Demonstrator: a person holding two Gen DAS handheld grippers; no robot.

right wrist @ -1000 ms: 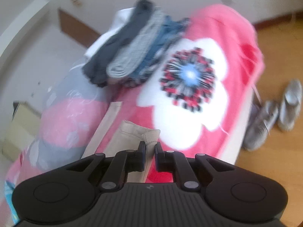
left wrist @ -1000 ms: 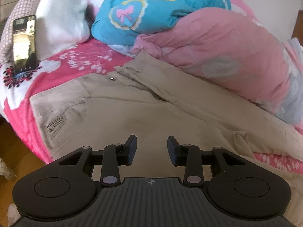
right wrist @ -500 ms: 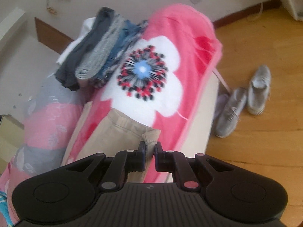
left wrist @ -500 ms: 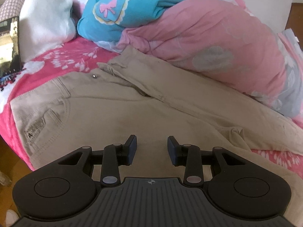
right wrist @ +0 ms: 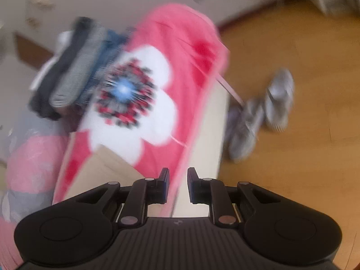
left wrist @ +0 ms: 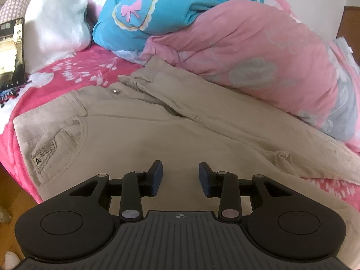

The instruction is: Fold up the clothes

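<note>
Lying flat on the bed [left wrist: 94,67], one pair of beige trousers [left wrist: 144,139] fills mid-frame of the left view, long axis running from the waistband at left down to the lower right. Left tool [left wrist: 180,176] hovers over the thigh, jaws parted, nothing between, same as a second ago. Right tool [right wrist: 178,185] earlier pinched the trouser cuff [right wrist: 101,168]; its jaws are opening now, empty, at the bed edge. Two grey shoes [right wrist: 258,114] on the floor, one stack of folded clothes [right wrist: 74,67] upper left.
</note>
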